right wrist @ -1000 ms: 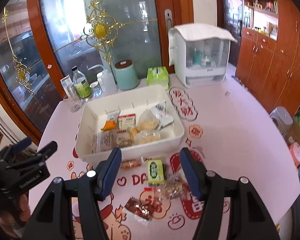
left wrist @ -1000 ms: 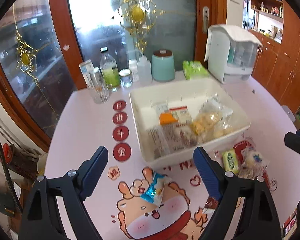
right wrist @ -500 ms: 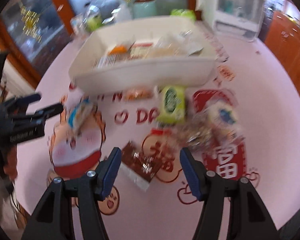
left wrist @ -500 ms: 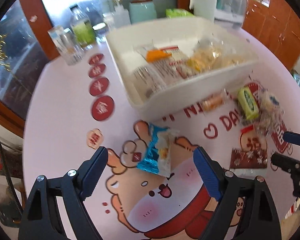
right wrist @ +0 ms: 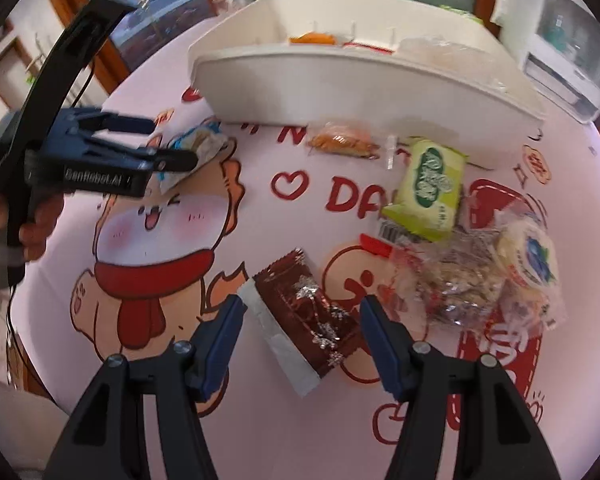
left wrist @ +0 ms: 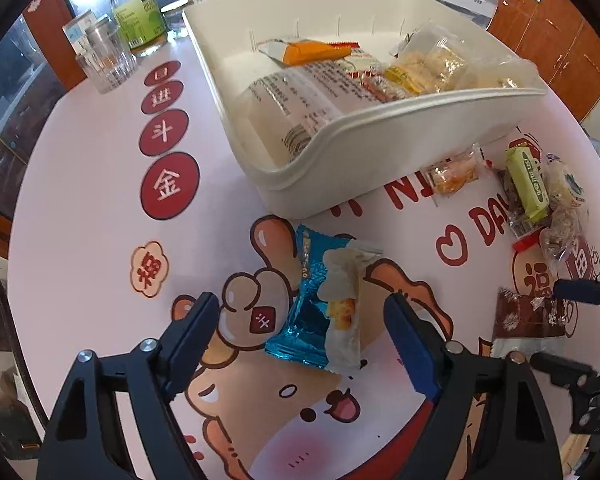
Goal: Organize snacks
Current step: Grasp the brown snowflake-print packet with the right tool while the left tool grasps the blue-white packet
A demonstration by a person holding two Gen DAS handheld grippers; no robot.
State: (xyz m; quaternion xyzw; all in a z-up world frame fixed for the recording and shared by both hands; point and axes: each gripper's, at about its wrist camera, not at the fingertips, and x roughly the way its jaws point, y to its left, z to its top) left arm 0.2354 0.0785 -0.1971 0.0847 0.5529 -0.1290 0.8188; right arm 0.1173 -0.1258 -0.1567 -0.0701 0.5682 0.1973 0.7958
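A white bin (left wrist: 380,136) holds several snack packets; it also shows in the right wrist view (right wrist: 340,88). My left gripper (left wrist: 304,320) is open, its fingers on either side of a blue snack packet (left wrist: 320,300) lying on the table. My right gripper (right wrist: 300,316) is open around a brown snack packet (right wrist: 304,320) that lies flat on the table. Loose on the table are a green packet (right wrist: 428,188), an orange packet (right wrist: 344,142) and clear-wrapped snacks (right wrist: 480,276).
A glass (left wrist: 106,62), a green-labelled bottle (left wrist: 138,10) and jars stand behind the bin at the left. A white dispenser (right wrist: 560,28) stands at the back right. The table's front edge is close under both grippers.
Both grippers have dropped towards the table and moved forward. The left now straddles the blue packet, the right straddles the brown packet. Both remain open.
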